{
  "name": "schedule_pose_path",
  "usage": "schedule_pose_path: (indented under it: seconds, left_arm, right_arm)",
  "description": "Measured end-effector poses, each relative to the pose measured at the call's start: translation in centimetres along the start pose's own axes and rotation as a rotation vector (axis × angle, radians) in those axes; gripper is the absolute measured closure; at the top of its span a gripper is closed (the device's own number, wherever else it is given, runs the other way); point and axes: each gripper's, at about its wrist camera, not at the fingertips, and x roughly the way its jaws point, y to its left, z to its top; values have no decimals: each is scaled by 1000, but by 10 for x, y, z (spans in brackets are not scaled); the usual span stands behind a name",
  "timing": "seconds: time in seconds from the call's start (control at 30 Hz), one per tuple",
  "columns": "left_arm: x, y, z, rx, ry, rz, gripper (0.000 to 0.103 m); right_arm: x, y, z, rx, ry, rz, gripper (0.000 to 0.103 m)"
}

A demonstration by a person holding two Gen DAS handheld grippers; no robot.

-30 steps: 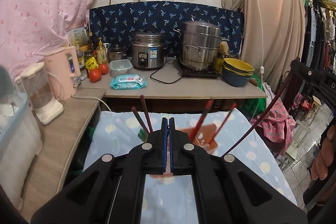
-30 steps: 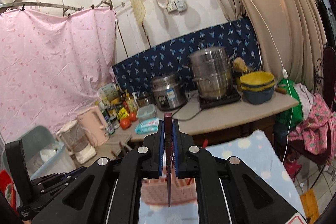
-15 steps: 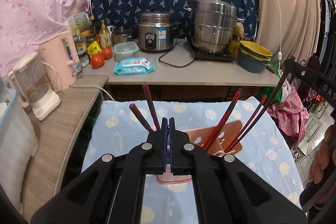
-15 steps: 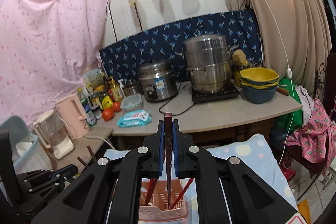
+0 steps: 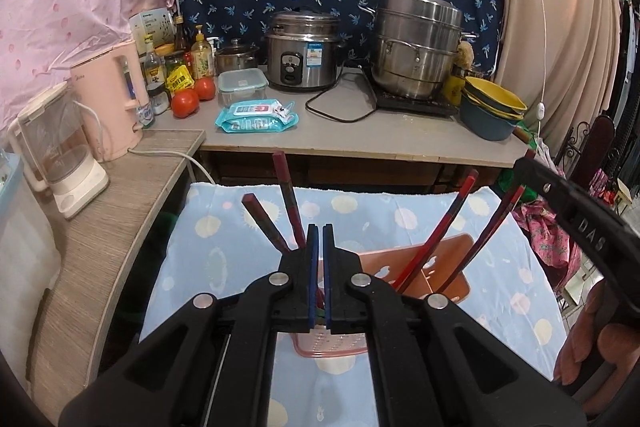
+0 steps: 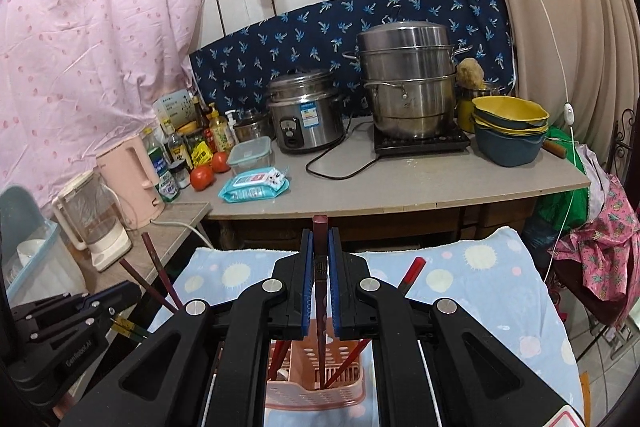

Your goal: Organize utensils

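Note:
A pink slotted utensil basket (image 5: 448, 259) (image 6: 344, 387) stands on the blue dotted cloth (image 5: 224, 239). Several dark red chopsticks (image 5: 286, 195) lean in it, two at its left and two (image 5: 452, 219) at its right. My right gripper (image 6: 320, 235) is shut on one dark chopstick (image 6: 320, 307) that hangs upright with its tip down in the basket. My left gripper (image 5: 319, 229) is shut just above the basket's near left side; a thin greenish stick (image 6: 128, 327) shows at its tip in the right wrist view, but the grip itself is unclear.
A counter (image 5: 360, 139) behind holds a rice cooker (image 5: 302, 53), a steel steamer pot (image 5: 416, 47), stacked bowls (image 5: 492, 111), wipes (image 5: 256, 115), tomatoes and bottles. A pink kettle (image 5: 112, 99) and a blender jug (image 5: 56, 155) stand on the left shelf. Clothes hang at the right.
Both grippers have come down toward the basket, which now shows more fully. The held chopstick's tip has lowered into the basket.

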Motion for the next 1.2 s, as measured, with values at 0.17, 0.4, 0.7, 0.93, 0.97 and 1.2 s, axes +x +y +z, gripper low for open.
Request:
schedule_pose_path:
  seconds: [0.17,0.4,0.7,0.93,0.97,1.2]
  left_arm:
    - [0,3,0,-13,0,0,99]
    - [-8,2,-1,-16,-20,1,82]
    - [-31,-1,-8,-27,-45,-10,82]
    - [-52,-9,-24,-22,-49,-22,82]
    - [-54,-10,-27,-21,-48,-21,82]
    - [-67,-14,-52,-31,-25,-23,76]
  right_arm:
    - [3,2,-3,-5,3,-4,91]
    - [-4,2,-2,-1,-14,-8,78]
    - [-31,-1,-16,20,-8,0,75]
    - [-58,-3,-45,32,36,1,75]
    - [-62,-2,-48,28,40,0,75]
    - [-88,2,-78,23,78,-1,70]
